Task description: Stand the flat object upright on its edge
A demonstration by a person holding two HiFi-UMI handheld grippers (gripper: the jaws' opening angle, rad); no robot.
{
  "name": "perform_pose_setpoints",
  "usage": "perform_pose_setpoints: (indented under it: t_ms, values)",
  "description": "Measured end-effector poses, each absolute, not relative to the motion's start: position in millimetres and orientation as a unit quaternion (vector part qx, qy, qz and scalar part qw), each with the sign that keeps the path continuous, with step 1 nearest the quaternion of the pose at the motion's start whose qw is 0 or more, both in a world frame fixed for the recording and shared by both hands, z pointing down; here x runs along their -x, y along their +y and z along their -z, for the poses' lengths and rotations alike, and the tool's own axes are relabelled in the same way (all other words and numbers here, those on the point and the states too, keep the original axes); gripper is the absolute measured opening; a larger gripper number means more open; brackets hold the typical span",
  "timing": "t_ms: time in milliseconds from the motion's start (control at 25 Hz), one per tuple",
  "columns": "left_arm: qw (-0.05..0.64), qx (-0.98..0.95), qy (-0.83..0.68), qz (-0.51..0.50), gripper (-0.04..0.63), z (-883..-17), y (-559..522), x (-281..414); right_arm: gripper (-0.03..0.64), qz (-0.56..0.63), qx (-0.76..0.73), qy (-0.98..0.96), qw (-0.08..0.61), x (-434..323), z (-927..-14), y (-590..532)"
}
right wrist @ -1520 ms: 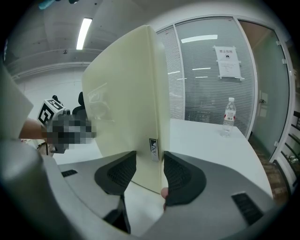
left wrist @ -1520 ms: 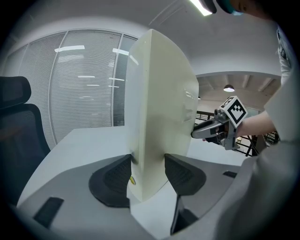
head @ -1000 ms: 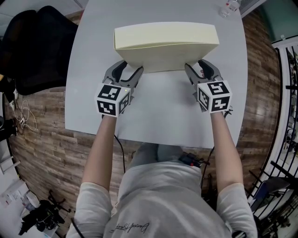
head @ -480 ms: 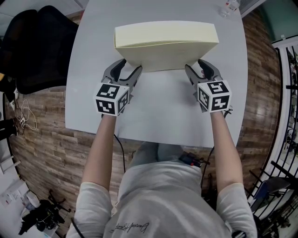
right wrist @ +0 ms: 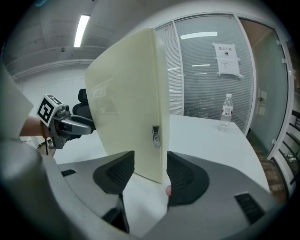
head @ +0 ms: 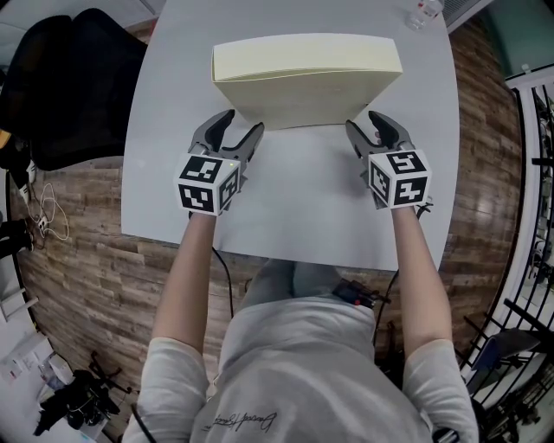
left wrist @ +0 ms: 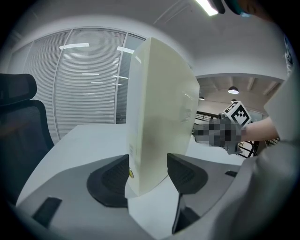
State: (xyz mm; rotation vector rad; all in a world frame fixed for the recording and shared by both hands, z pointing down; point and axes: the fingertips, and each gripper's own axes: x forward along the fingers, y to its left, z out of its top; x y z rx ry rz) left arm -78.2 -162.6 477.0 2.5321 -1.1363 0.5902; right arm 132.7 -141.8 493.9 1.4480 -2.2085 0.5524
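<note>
Nearest the person, both forearms are reaching straight out toward 12 o'clock over the table [head: 294, 203], roughly parallel and level with each other, with each gripper tipping gently downward.

The left gripper [head: 242, 125] is sitting at the 7 o'clock corner of the cream box [head: 307, 73], and the right gripper [head: 363, 121] is sitting at its 5 o'clock corner. Neither hand is nearer, since each is covering one end.

In the left gripper view the jaws are standing wide and have just been opening. The box's end is rising between the pads, and they look to be no longer pinching it. In the right gripper view the jaws are also spread. The other end is standing between them, with a sliver of table showing beside the left pad, so this gripper too seems to be letting go.

The box is resting upright on one long edge, its long axis running from 9 to 3 o'clock, directly at 12 o'clock from both grippers. I judge the standing done. What is left is drawing both grippers back toward 6 o'clock without brushing the narrow ends.

Farther off, a water bottle [head: 426, 13] is standing at about 1 o'clock, well apart from the box.
</note>
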Motion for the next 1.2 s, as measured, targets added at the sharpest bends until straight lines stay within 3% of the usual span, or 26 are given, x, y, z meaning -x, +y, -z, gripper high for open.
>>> perform_pose_setpoints:
  t_ms: [480,600,720,920,1200]
  values:
    - [0.148,-0.881,-0.397,-0.21,0.251,-468,-148,77,0.217,-0.2,-0.525,-0.8,0.21,-130,-485,-123]
    - [0.141,-0.881,-0.401,-0.208,0.207,-463,-141,76,0.199,-0.198,-0.524,-0.801,0.209,-130,-481,-115]
    - [0.135,-0.883,-0.4,-0.207,0.112,-460,-132,75,0.177,-0.192,-0.522,-0.804,0.212,-126,-477,-106]
    - [0.124,-0.886,-0.401,-0.199,0.019,-448,-116,74,0.099,-0.182,-0.515,-0.812,0.205,-115,-463,-93]
    - [0.118,-0.893,-0.394,-0.184,0.011,-430,-90,65,0.044,-0.185,-0.507,-0.821,0.187,-105,-447,-65]
